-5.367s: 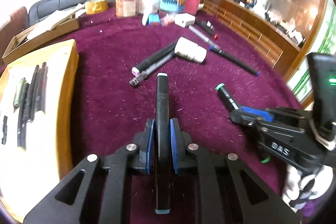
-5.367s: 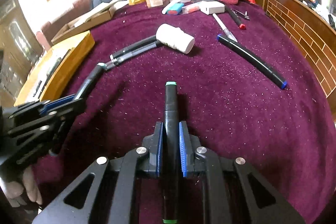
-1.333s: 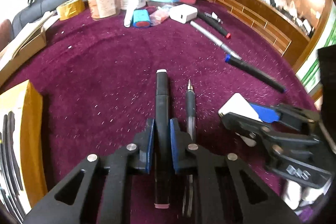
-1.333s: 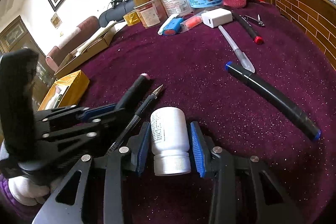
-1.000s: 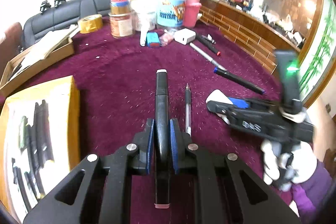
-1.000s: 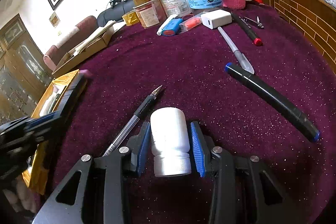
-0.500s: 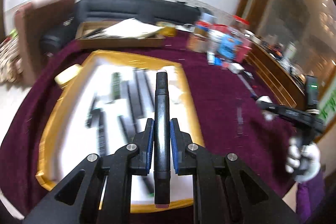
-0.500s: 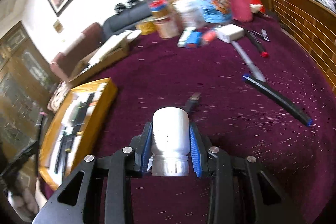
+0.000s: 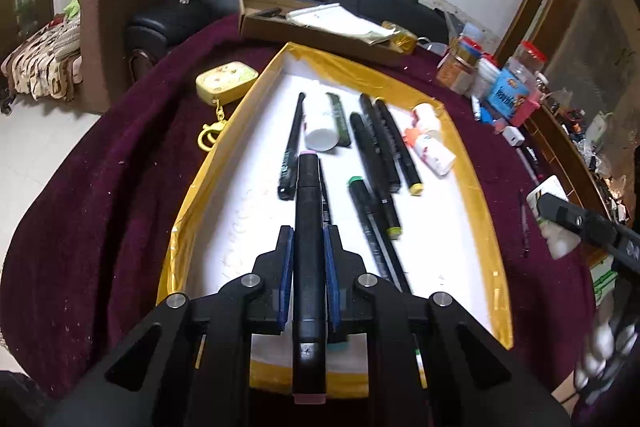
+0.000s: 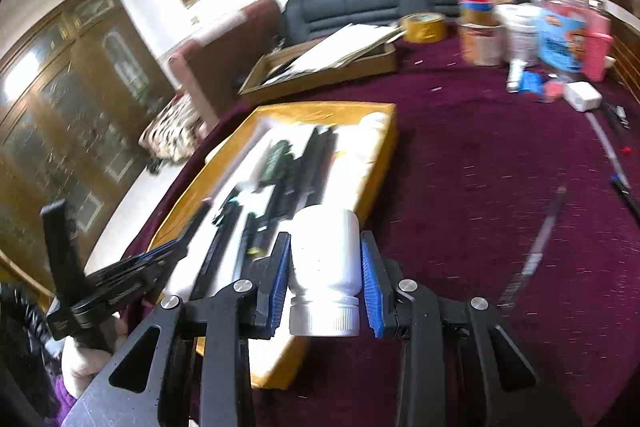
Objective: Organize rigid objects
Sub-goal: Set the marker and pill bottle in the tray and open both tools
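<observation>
Honestly, no writing reads clearly; the blue tub's [image 9: 508,95] label is too small to make out. Clamped in the left hand-held gripper [image 9: 308,239], a black marker [image 9: 307,227] with pink ends points forward over the yellow-rimmed tray [image 9: 486,211], where other markers [image 9: 380,143] and a white bottle [image 9: 320,129] lie ahead. Between the right hand-held gripper's [image 10: 325,259] blue pads sits a white bottle [image 10: 324,251], cap toward the camera, above the purple bench [image 10: 460,163], the tray just left.

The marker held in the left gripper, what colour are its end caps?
Pink caps on a black marker; the left wrist view shows it best.
</observation>
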A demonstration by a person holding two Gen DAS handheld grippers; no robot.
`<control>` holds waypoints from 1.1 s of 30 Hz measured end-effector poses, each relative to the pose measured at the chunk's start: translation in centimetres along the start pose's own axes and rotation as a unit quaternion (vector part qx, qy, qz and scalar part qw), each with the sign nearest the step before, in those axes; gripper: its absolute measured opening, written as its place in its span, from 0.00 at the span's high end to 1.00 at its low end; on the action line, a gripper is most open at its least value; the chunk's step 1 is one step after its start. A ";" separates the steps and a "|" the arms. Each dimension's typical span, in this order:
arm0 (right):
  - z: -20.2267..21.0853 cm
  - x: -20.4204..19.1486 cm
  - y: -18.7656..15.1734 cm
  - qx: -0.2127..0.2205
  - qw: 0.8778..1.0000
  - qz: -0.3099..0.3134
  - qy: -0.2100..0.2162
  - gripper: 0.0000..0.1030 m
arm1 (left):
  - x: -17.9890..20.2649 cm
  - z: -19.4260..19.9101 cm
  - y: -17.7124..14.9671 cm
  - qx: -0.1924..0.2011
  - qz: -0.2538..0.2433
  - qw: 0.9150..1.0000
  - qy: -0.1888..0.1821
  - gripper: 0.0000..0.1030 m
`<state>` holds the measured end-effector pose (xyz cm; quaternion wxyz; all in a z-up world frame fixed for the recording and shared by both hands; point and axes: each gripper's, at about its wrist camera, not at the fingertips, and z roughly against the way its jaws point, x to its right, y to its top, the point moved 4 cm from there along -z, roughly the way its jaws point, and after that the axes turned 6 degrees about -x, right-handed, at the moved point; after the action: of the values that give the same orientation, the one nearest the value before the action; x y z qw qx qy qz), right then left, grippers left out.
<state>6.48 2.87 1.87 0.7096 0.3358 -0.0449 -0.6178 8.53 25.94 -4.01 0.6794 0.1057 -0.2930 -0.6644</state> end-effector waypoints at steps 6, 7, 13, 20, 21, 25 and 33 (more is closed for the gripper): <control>-4.6 -4.0 -0.1 -0.042 0.999 0.030 -0.002 0.71 | -0.2 -0.7 0.1 0.001 -0.004 1.000 0.025 0.88; -5.3 -4.4 0.0 -0.048 0.998 0.032 -0.006 0.71 | -0.2 -0.6 0.1 0.004 -0.005 1.000 0.030 0.88; -8.5 -6.2 -0.7 -0.069 0.995 0.051 -0.047 0.71 | -0.5 0.8 0.1 0.024 -0.008 0.998 0.052 0.61; -9.1 -6.4 -1.0 -0.068 0.994 0.042 -0.069 0.70 | -1.1 2.8 0.5 0.048 -0.002 0.997 0.068 0.45; -8.8 -6.5 -1.1 -0.064 0.995 0.041 -0.069 0.70 | -1.1 3.0 0.5 0.050 -0.003 0.997 0.066 0.43; -7.9 -6.8 -1.0 -0.049 0.995 0.043 -0.071 0.68 | -0.8 3.4 0.5 0.051 -0.004 0.997 0.064 0.38; -5.4 -6.9 -1.4 -0.018 0.997 0.044 -0.068 0.66 | 0.3 3.9 0.2 0.052 -0.012 0.996 0.067 0.38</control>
<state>6.28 11.35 -0.65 0.7372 0.2783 -0.0963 -0.6081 6.55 26.58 -0.68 0.6827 0.1885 -0.2796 -0.6482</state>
